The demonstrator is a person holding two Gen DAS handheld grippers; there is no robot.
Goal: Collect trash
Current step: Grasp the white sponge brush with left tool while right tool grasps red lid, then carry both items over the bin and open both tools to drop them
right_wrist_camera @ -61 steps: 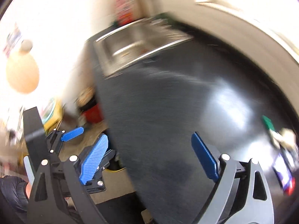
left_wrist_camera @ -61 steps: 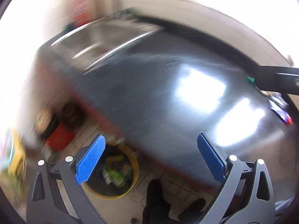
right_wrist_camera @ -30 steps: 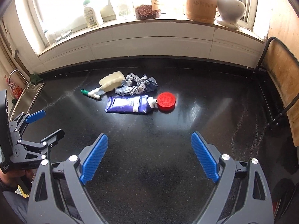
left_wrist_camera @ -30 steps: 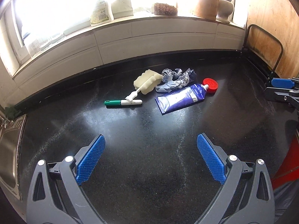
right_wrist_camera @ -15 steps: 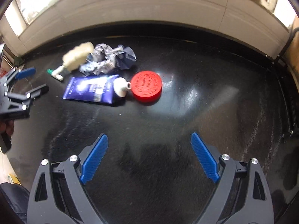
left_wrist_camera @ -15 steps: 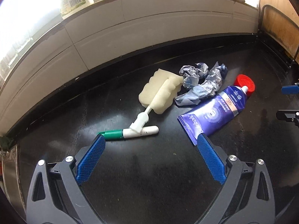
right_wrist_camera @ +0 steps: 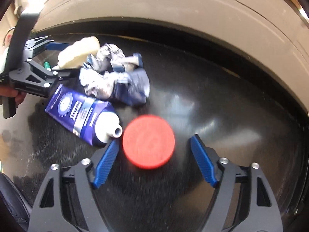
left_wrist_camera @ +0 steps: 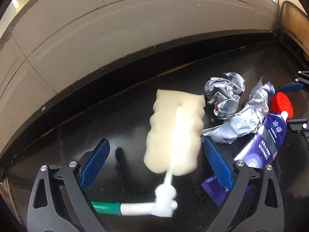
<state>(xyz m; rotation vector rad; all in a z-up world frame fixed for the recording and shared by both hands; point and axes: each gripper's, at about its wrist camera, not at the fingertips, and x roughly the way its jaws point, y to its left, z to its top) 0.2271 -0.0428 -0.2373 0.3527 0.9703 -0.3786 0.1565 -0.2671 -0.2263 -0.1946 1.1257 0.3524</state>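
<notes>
On the black countertop (left_wrist_camera: 96,127) lie a cream sponge brush (left_wrist_camera: 173,131) with a white and green handle, crumpled blue-grey paper (left_wrist_camera: 227,100), a blue tube (left_wrist_camera: 270,141) and a red cap (left_wrist_camera: 281,104). My left gripper (left_wrist_camera: 156,158) is open, its blue pads on either side of the sponge. My right gripper (right_wrist_camera: 154,158) is open, its pads flanking the red cap (right_wrist_camera: 148,141). The tube (right_wrist_camera: 81,114), the paper (right_wrist_camera: 114,79) and the sponge (right_wrist_camera: 81,52) lie beyond the cap. The left gripper (right_wrist_camera: 56,60) shows at the left of the right wrist view.
A tiled wall (left_wrist_camera: 115,34) rises behind the countertop, with a sill above it. A black wire rack (left_wrist_camera: 283,13) and a wooden panel stand at the far right. The right gripper's fingers (left_wrist_camera: 291,88) show at the right edge of the left wrist view.
Both grippers have swung from the sink side to the trash and moved in close. The left now brackets the sponge brush and the right brackets the red cap. Both stay open.
</notes>
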